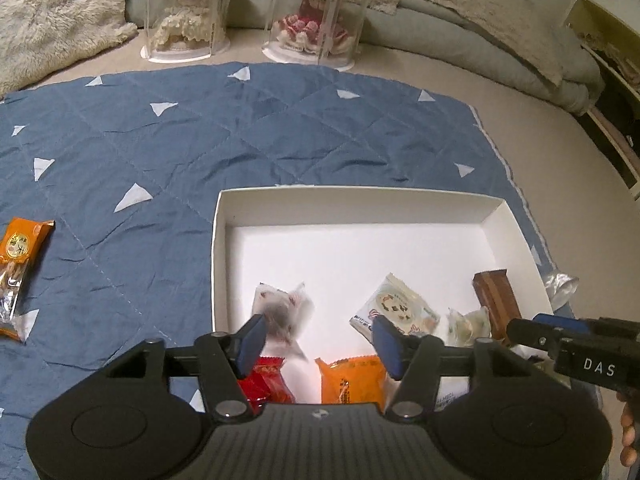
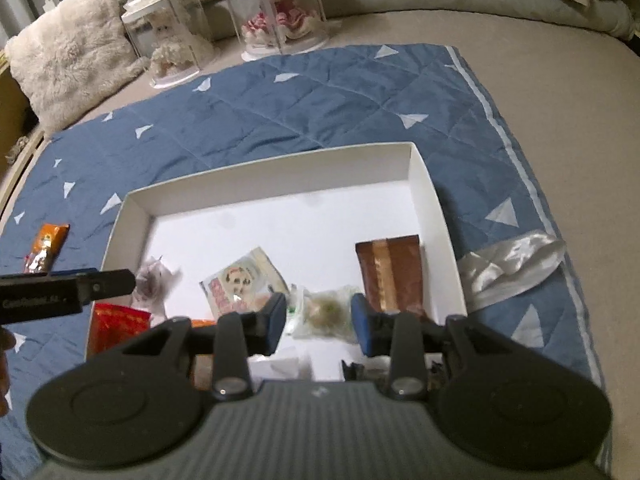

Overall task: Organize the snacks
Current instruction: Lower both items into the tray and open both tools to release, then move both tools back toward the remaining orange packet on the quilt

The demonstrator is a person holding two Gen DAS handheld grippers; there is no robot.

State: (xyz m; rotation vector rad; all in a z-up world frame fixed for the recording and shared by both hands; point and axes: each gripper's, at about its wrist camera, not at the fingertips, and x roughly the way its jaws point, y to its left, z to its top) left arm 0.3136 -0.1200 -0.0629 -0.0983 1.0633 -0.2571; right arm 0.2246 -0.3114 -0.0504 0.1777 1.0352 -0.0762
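Left gripper (image 1: 320, 340) has its jaws standing wide apart with nothing pinched. A blurry white packet (image 1: 284, 312) sits just past its left finger at about 11 o'clock, loose, inside the box. Below the jaws, at 6 o'clock, there's a red packet (image 1: 266, 384) and an orange packet (image 1: 352, 380) side by side against the near wall.

Right gripper (image 2: 319, 320) is parted a fair bit too, and a clear-wrapped greenish snack (image 2: 326, 310) lies in the gap. The pads don't look pressed onto it, so I'd call it not gripped. At 11 o'clock from those jaws is a round-label packet (image 2: 244, 280), and at 1 o'clock a brown packet (image 2: 390, 272) lies against the right wall.

All of that is in the white box (image 2: 264, 172), near half only. The far half is bare white floor.

Outside the box, a second orange snack (image 1: 18, 260) lies on the blue quilt (image 1: 160, 140) way off at 9 o'clock in the left view, and a crumpled silver wrapper (image 2: 512, 266) lies just off the box's right wall at 3 o'clock. Far back at 12 o'clock, two clear doll cases (image 1: 188, 8) stand on the bed, with a fluffy pillow (image 2: 68, 68) at 10 o'clock.
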